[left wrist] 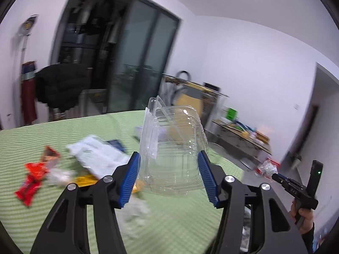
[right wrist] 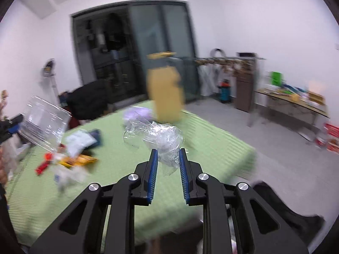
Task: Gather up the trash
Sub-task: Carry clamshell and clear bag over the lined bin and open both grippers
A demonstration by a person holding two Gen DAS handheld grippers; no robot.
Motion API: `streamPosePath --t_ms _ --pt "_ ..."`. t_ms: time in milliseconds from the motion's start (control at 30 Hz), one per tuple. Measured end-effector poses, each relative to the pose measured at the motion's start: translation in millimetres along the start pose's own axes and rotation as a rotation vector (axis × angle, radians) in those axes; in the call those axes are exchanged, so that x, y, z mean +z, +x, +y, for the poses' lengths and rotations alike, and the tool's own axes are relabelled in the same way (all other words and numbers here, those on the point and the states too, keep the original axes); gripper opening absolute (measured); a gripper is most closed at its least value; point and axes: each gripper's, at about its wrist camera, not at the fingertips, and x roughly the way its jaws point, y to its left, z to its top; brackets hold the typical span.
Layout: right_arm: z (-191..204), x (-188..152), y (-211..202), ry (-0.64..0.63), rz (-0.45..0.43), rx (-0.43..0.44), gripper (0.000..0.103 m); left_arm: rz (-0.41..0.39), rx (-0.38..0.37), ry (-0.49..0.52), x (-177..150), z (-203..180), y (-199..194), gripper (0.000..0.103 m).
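On the green striped desk, the landmark here, loose trash lies toward its left part: a red wrapper at the far left, a white paper packet to its right, and a yellow wrapper just beside those, all blurred. Right of that heap, above the desk's middle, the left hand-held gripper stands about half open with its blue pads pressed on both sides of a clear plastic clamshell container, held upright and clear of the desk. Farther right, over the desk's right part, the right hand-held gripper is nearly closed, its pads pinching the lower end of a crumpled clear plastic bag. Beyond that bag, at the desk's far edge, stands a blurred yellow bottle-like thing. Past the desk's right edge, a person's hand grips the right tool's handle.
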Motion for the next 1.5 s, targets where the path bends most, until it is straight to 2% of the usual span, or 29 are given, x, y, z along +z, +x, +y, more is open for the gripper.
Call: streamPosePath --t_ms 100,167,300,400,567,667,767,867,1033,1100,1267,1300,1400,1500 --pt "-58.8 -33.0 -10.7 0.039 0.068 -0.122 0.021 0.051 -0.075 0.038 -16.3 -45.7 31.0 0.054" --pt "-88.6 -55.2 -11.9 0.071 0.118 -0.174 0.021 0.097 -0.117 0.066 -29.8 -78.3 55.4 0.054" --pt "-127.0 -99.1 -2.4 0.077 0.229 -0.271 0.021 0.163 -0.182 0.159 -60.8 -144.5 95.9 0.054" --pt "-146.0 -136.5 18.5 0.113 0.342 -0.298 0.021 0.223 -0.237 0.201 -86.3 -182.7 122.7 0.054" --pt "-163.1 -196.8 52.5 0.110 0.533 -0.305 0.022 0.295 -0.252 0.253 -122.0 -220.1 163.8 0.054" --pt "-163.1 -218.9 64.9 0.077 0.586 -0.333 0.022 0.359 -0.262 0.283 -147.1 -240.8 188.8 0.054" --pt "-170.3 -231.6 65.2 0.076 0.599 -0.334 0.022 0.386 -0.252 0.319 -167.4 -257.7 212.9 0.054" --pt "-173.3 -232.4 64.9 0.071 0.595 -0.350 0.022 0.452 -0.271 0.316 -185.3 -270.9 243.9 0.054" --pt "-198.8 -228.7 60.6 0.159 0.549 -0.388 0.022 0.553 -0.326 0.355 -231.2 -318.3 294.8 0.054" --pt "-210.9 -228.0 51.9 0.204 0.519 -0.400 0.022 0.576 -0.318 0.372 -252.1 -333.2 310.6 0.054" --pt "-234.9 -224.4 28.4 0.290 0.448 -0.431 0.022 0.794 -0.280 0.340 -316.3 -352.3 367.7 0.055" --pt "-237.6 -223.0 25.9 0.300 0.439 -0.433 0.022 0.816 -0.282 0.329 -325.0 -352.0 374.9 0.057" --pt "-244.1 -221.4 21.3 0.324 0.426 -0.421 0.022 0.844 -0.259 0.336 -340.6 -349.5 387.7 0.057" --pt "-244.1 -223.0 24.6 0.326 0.435 -0.406 0.022 0.838 -0.265 0.331 -338.2 -343.6 384.3 0.060"
